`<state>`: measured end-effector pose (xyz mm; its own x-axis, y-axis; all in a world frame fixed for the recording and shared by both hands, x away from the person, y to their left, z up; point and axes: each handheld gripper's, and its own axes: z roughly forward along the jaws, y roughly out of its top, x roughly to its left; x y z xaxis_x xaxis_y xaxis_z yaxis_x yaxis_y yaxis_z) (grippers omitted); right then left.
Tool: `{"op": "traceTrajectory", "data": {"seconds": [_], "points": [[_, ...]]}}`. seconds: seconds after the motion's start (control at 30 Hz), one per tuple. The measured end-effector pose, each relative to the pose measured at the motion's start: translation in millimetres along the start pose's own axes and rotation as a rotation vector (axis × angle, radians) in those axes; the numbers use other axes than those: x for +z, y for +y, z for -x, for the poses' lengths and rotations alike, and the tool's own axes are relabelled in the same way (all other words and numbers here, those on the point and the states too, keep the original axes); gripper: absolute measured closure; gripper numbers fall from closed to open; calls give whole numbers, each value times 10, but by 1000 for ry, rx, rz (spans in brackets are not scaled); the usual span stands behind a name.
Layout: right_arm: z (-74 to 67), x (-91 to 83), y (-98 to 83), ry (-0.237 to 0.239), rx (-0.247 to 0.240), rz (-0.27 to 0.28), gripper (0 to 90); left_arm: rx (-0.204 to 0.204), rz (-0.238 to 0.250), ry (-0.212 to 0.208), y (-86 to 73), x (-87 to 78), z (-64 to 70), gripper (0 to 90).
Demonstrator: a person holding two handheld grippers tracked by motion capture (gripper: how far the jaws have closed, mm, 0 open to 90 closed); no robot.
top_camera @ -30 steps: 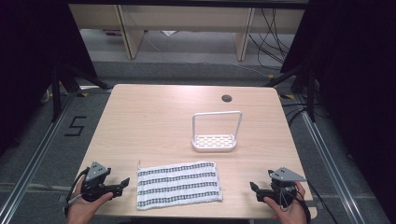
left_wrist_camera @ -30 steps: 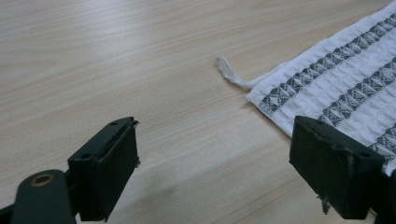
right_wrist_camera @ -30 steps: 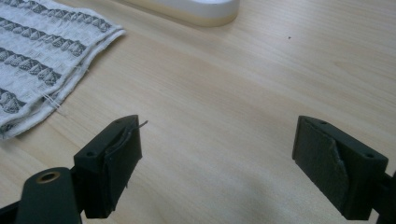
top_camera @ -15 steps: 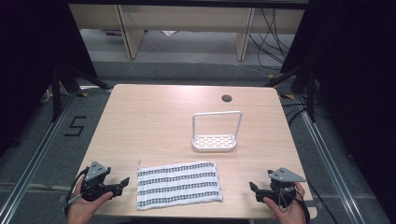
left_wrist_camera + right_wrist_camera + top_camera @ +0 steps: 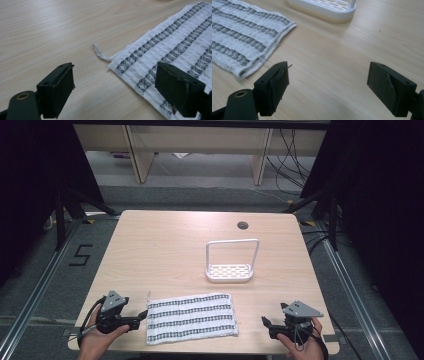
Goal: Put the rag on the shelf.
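High view: a surface (image 5: 165,250) with a cloth (image 5: 191,317), a rack (image 5: 231,270) and both grippers at its near edge.
Striped cloth lies flat between the two grippers; its corner sits just before the left gripper (image 5: 117,90), whose fingers (image 5: 58,87) stand wide apart with one over the cloth's edge. White rack stands beyond the cloth, ahead of the right gripper (image 5: 329,90), whose fingers (image 5: 274,86) are spread wide over bare wood, the cloth's edge just beside one.

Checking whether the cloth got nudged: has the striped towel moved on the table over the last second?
No. The striped towel lies in the same spot below the white rack.
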<state>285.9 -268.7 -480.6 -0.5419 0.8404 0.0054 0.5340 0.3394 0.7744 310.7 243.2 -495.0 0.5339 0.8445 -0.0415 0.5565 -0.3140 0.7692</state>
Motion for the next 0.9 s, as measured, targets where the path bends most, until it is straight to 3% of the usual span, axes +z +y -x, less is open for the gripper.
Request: {"op": "traceTrajectory", "data": {"seconds": [0.03,0.07,0.27,0.3,0.4,0.63,0.9], "points": [[-7,0,5,3,-7,0,186,-13,24,-6,16,37,31,148],[-36,3,13,6,-19,3,189,11,1,-3,35,35,32,149],[-75,11,25,24,-14,-1,190,38,12,-38,166,114,88,149],[-93,18,35,63,-1,-4,199,45,21,-37,195,134,100,149],[-124,14,43,42,-14,4,217,68,21,-63,305,194,140,149],[-254,39,72,79,-60,15,256,107,5,-118,536,397,279,158],[-382,80,78,118,-90,6,306,181,-38,-193,759,687,494,209]]}}
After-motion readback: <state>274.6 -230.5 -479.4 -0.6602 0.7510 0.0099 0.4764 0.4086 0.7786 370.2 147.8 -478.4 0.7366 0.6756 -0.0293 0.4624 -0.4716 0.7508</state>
